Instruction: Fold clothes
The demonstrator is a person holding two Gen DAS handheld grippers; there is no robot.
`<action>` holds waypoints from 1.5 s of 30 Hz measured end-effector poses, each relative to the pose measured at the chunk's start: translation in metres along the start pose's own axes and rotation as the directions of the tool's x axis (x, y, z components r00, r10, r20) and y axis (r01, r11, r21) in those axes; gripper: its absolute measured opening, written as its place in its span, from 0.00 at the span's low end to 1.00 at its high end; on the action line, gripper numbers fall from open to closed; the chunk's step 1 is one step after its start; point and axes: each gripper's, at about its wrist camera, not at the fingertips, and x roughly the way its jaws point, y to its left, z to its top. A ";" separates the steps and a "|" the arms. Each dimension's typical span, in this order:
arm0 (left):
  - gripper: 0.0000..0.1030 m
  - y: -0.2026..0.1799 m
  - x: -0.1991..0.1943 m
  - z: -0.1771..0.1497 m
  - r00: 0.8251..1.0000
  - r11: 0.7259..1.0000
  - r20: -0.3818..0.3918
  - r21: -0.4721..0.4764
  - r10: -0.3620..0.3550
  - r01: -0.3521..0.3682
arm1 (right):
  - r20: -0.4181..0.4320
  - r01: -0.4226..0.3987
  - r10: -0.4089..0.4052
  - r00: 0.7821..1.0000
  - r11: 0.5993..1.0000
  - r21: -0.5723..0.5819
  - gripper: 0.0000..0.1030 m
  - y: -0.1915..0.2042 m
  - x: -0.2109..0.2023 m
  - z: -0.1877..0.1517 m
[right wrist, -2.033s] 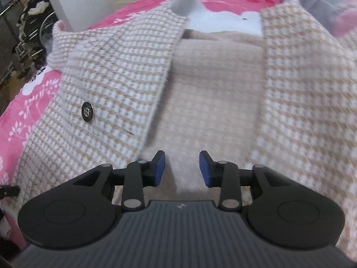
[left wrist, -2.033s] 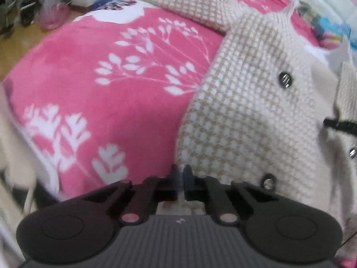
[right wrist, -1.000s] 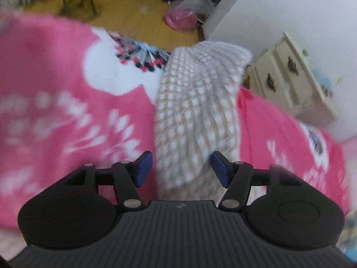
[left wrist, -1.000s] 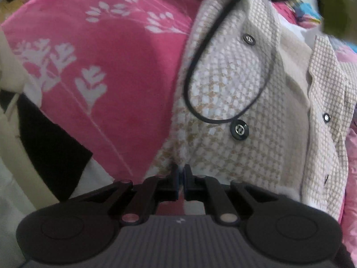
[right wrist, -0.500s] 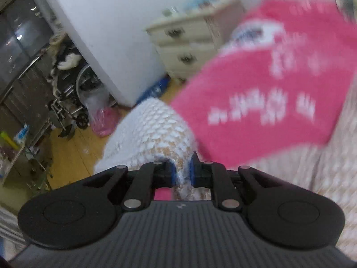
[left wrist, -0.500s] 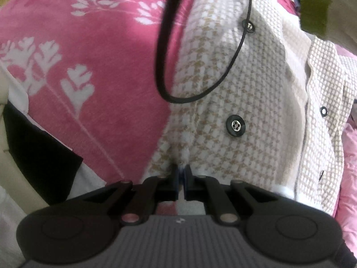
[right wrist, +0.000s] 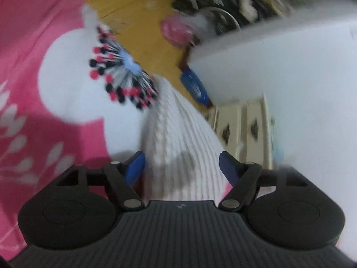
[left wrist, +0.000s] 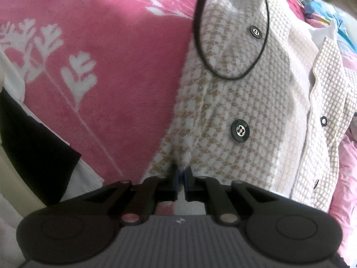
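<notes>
Left gripper (left wrist: 181,179) clenched on the near hem edge of the cream-and-tan houndstooth woven jacket (left wrist: 234,102), fabric pinched between the blue pads, gripper angled steeply down. Jacket spreads away from that gripper up the right half of the left wrist view, lying on the pink fleece blanket with white leaf print (left wrist: 107,67) that covers the bed. Large black round button (left wrist: 239,131) just beyond the pinch, second black button (left wrist: 255,31) farther up the same front panel, small one (left wrist: 323,120) on the opposite panel at right; plain beige lining shows between the two panels. Thin black cable loop (left wrist: 225,74) hangs across the upper jacket. Right gripper (right wrist: 181,167) jaws opening, wide apart; blurred jacket sleeve (right wrist: 178,138) runs between the blue pads, pads not pressing it, sleeve stretches away toward the bed edge. Left of sleeve: blanket with white patch and a red-black-blue fan motif (right wrist: 120,76). Beyond: yellow wood floor (right wrist: 138,4), cream drawer chest (right wrist: 241,122), white wall (right wrist: 290,67), pink plastic bag (right wrist: 176,31) far back. Right view heavily motion-blurred.
</notes>
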 end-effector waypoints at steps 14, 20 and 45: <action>0.07 0.006 -0.002 -0.005 1.000 1.000 0.003 0.005 -0.014 0.014 | 0.281 -0.317 0.153 0.947 0.315 0.895 0.11 -0.089 -0.004 0.003; 0.08 0.012 -0.003 -0.010 1.000 0.999 0.016 -0.019 -0.025 0.026 | 0.338 -0.396 0.210 0.917 0.561 0.727 0.47 -0.023 -0.032 0.061; 0.09 0.032 -0.024 -0.054 0.989 0.999 0.146 -0.035 -0.012 0.018 | -0.200 0.210 0.064 0.978 -0.221 0.952 0.43 -0.106 -0.140 -0.376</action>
